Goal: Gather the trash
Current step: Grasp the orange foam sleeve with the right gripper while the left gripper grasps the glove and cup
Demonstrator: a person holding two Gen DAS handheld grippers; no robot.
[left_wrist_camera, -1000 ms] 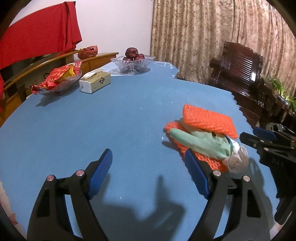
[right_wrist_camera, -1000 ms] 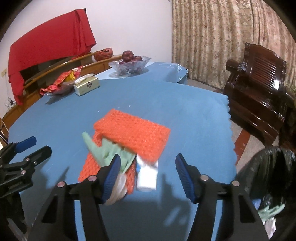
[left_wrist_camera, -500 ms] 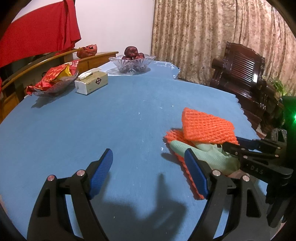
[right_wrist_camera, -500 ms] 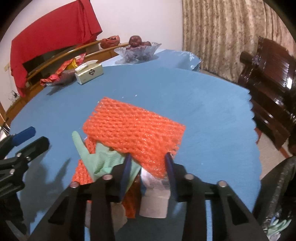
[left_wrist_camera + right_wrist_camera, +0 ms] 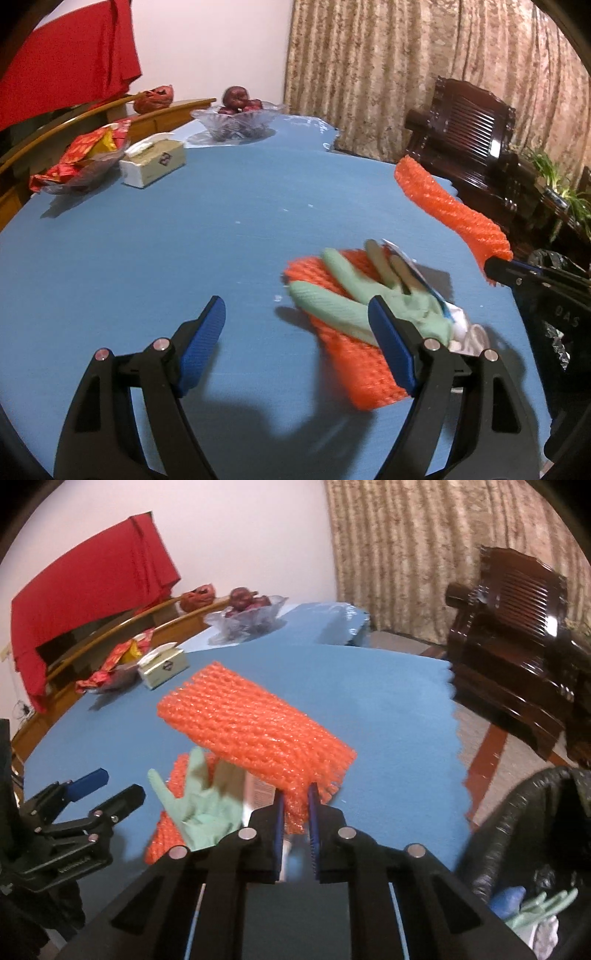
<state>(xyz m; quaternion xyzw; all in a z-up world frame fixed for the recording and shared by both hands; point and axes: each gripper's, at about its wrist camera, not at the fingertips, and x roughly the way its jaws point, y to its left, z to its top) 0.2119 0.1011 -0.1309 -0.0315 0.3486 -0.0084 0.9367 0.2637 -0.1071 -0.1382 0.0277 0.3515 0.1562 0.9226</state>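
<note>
My right gripper (image 5: 294, 805) is shut on the edge of an orange foam net (image 5: 255, 731) and holds it lifted off the blue table (image 5: 388, 709); the net also shows in the left wrist view (image 5: 450, 206), with the right gripper (image 5: 496, 266) below it. A second orange foam net (image 5: 351, 365) lies on the table with a green glove (image 5: 354, 295) on top and white plastic wrapping (image 5: 461, 328) beside it. My left gripper (image 5: 297, 328) is open just above the table, its right finger next to the glove. The left gripper also shows in the right wrist view (image 5: 107, 788).
A black trash bag (image 5: 524, 830) with a green glove and blue scrap inside stands by the table's right edge. A tissue box (image 5: 153, 162), a snack dish (image 5: 81, 162) and a glass fruit bowl (image 5: 240, 118) sit at the far side. A dark wooden chair (image 5: 476, 140) stands at the right.
My right gripper closed on the upper orange net and lifted it off the pile. The glove and lower net shifted. My left gripper stayed open and edged toward the pile.
</note>
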